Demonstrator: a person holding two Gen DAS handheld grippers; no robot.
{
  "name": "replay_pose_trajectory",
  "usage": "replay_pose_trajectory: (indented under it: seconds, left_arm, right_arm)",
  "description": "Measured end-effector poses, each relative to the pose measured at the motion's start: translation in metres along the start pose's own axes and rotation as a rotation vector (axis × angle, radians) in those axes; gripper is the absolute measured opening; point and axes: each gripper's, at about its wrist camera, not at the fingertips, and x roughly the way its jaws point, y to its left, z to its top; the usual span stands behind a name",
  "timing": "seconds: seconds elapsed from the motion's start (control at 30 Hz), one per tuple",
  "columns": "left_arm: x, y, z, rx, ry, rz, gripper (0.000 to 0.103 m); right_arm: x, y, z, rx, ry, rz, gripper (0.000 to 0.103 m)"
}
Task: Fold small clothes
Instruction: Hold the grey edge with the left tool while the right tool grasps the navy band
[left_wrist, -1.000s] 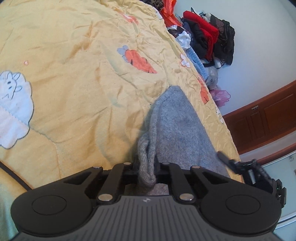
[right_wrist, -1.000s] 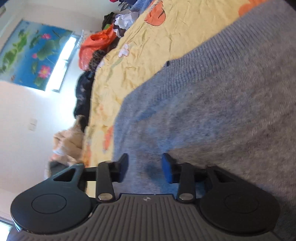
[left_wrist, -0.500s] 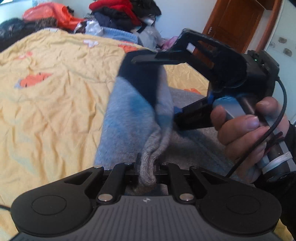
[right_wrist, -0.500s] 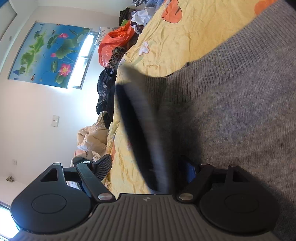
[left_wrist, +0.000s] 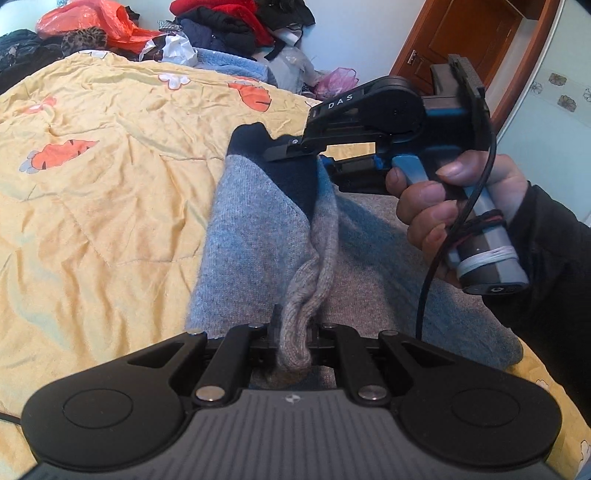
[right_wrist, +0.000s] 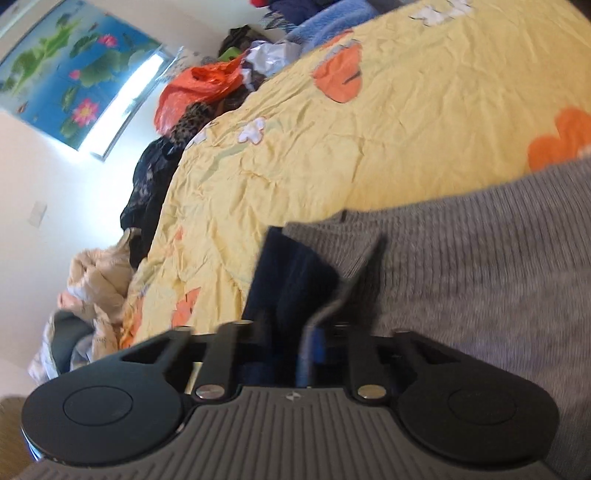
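Both grippers pinch one edge of the grey knitted sweater, held taut for a fold.

The grey knitted sweater with a navy band (left_wrist: 258, 236) lies on the bed's crumpled yellow quilt with orange flowers (left_wrist: 92, 184). The left gripper (left_wrist: 293, 334) has its jaws clamped on a bunched grey edge; the right gripper (left_wrist: 314, 162), in the person's right hand (left_wrist: 454, 199), has its jaws closed on the navy end. To fold well, I judge both should lift together, keep the edge straight between them, carry it across the flat body and lay it down square before letting go. Uneven pull would twist the roll further.
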Motion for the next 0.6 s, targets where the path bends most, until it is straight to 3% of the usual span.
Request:
replay_pose_trajectory:
  seconds: [0.23, 0.6]
  left_arm:
    - [0.006, -0.030, 0.010, 0.062, 0.010, -0.057, 0.008]
    - [0.059, -0.143, 0.017, 0.223, 0.088, -0.260, 0.008]
  right_arm:
    - [-0.031, -0.004, 0.015, -0.165, -0.005, -0.004, 0.018]
    - [-0.124, -0.075, 0.043, -0.242, -0.043, -0.113, 0.018]
